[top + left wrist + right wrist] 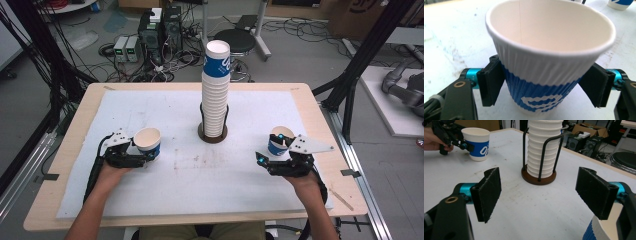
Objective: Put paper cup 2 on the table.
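A tall stack of white ribbed paper cups stands in a black wire holder on a round brown base at the table's middle. A single white and blue paper cup stands upright at the left; my left gripper is shut on it, both pads pressing its blue band. A second cup stands at the right. My right gripper is open beside it with nothing between its pads; that cup lies just outside the right-hand jaw.
A white sheet covers the wooden table. In the right gripper view, a hand and the left gripper with its cup are at far left. Computers, cables and a stool lie on the floor beyond the far edge.
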`<state>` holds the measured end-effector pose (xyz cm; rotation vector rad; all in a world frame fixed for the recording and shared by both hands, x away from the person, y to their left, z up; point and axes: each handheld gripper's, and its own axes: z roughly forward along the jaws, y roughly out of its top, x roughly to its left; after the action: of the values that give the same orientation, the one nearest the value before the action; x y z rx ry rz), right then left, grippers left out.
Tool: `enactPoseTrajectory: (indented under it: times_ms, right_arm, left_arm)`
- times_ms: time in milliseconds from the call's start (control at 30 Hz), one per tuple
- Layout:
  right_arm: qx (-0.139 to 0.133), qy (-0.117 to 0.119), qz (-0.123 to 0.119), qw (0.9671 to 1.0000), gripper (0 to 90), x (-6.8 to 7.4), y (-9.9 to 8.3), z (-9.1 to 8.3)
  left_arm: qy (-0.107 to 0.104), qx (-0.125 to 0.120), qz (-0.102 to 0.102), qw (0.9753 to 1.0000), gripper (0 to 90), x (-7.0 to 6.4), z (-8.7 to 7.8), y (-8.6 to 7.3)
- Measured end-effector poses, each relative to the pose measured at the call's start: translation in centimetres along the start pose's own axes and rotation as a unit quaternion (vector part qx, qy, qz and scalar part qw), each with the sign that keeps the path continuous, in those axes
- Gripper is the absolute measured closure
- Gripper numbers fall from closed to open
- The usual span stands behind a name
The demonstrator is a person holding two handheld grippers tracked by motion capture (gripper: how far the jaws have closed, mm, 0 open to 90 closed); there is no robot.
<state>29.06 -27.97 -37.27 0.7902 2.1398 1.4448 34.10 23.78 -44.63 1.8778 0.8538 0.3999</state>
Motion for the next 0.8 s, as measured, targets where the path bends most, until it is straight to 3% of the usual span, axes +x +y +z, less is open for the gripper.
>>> enactPoseTrajectory:
  times_ms: [100,167,567,700,800]
  right_arm:
    - [-0.002,-0.002,0.002,1.0000,21.2,0.0,0.0,-0.1]
    - [-0.002,-0.001,0.002,1.0000,21.2,0.0,0.1,-0.1]
    - [-0.011,-0.007,0.002,0.9999,21.2,-0.4,0.1,-0.6]
    - [-0.011,-0.010,0.004,0.9999,21.2,-0.4,0.1,-0.8]
    - [-0.010,-0.014,0.009,0.9998,21.2,-0.6,0.0,-0.9]
  left_arm:
    - [0.001,0.013,-0.004,0.9999,23.7,-0.2,0.0,-0.1]
    - [0.004,0.022,-0.011,0.9997,17.6,-0.2,0.2,-0.3]
    - [-0.010,0.011,-0.016,0.9998,16.1,-0.3,-1.9,-1.0]
    - [-0.003,-0.017,-0.026,0.9995,16.1,0.2,-3.5,-1.1]
    - [-0.010,-0.061,-0.027,0.9977,16.1,0.5,-4.9,-1.0]
